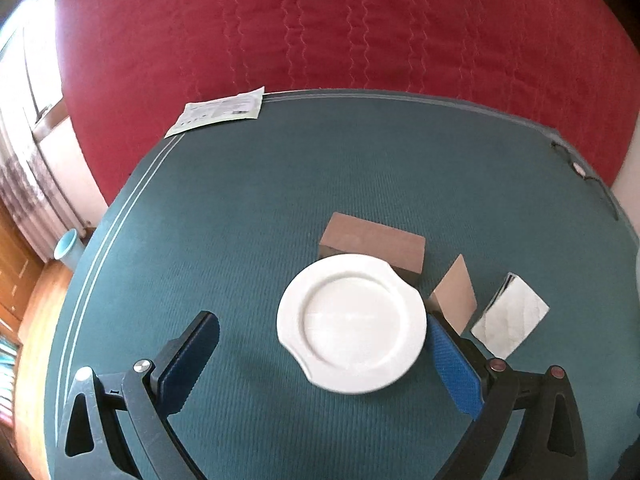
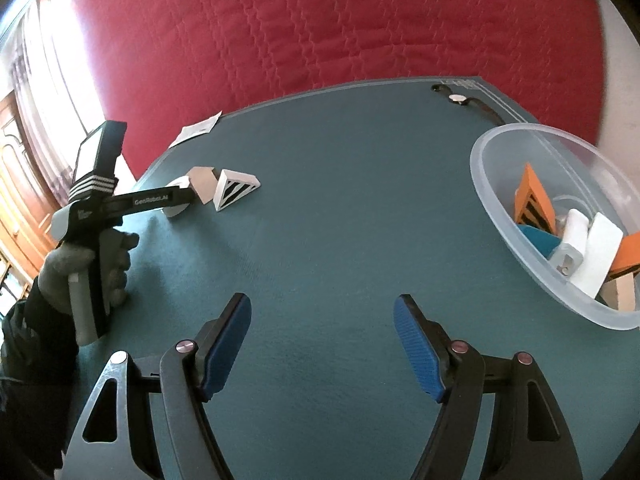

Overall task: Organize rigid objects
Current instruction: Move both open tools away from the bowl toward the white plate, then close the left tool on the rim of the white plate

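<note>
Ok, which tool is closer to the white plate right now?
Left. The left tool is open with the white plate between its fingers. The right tool is open over bare mat, well off to the plate's right, nearer the clear bowl.

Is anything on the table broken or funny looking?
Yes. The white plate has notches in its rim, maybe chips or maybe its design. Far off, a paper hangs over the mat's corner.
</note>
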Demonstrator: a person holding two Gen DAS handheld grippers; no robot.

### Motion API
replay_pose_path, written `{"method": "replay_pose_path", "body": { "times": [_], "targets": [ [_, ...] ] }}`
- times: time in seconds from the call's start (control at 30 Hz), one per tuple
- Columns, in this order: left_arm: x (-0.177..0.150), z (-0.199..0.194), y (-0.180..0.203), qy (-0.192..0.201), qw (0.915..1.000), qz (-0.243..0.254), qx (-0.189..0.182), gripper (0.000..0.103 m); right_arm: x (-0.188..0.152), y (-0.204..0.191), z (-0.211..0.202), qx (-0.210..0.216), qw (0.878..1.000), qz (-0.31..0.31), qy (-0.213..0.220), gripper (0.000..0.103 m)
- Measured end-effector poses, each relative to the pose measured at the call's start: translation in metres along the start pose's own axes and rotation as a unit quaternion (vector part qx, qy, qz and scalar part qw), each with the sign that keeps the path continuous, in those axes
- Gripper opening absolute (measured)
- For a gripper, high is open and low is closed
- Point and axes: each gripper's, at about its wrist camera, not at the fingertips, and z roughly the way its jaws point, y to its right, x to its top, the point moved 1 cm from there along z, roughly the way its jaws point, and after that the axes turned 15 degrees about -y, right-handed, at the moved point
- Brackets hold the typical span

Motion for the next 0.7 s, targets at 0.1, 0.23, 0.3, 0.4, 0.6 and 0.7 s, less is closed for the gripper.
{"method": "replay_pose_path", "body": {
  "times": [0.1,0.23,0.3,0.4,0.6,0.7],
  "targets": [
    [0.002,0.004,0.001,-0.006,1.0,0.004,0.003,0.102,0.004,-0.002,0.003,-0.001,1.0,-0.001,-0.004,0.075],
    [0.003,0.005,-0.005,-0.008,0.9999,-0.001,-0.009,0.102,0.011,-0.008,0.008,-0.002,1.0,-0.005,-0.009,0.075],
    [0.004,0.005,-0.009,-0.013,0.9996,-0.001,-0.024,0.096,0.015,-0.014,0.012,-0.002,1.0,-0.008,-0.013,0.075],
    [0.003,0.002,-0.011,-0.01,0.9993,0.0,-0.037,0.085,0.021,-0.024,0.02,0.0,1.0,-0.015,-0.02,0.075],
    [0.001,-0.005,-0.015,0.004,0.9979,0.006,-0.065,0.07,0.037,-0.046,0.04,0.008,0.999,-0.029,-0.032,0.075],
    [0.001,-0.007,-0.021,0.008,0.9971,-0.004,-0.075,0.07,0.048,-0.057,0.051,0.017,0.999,-0.032,-0.037,0.075]
  ]
}}
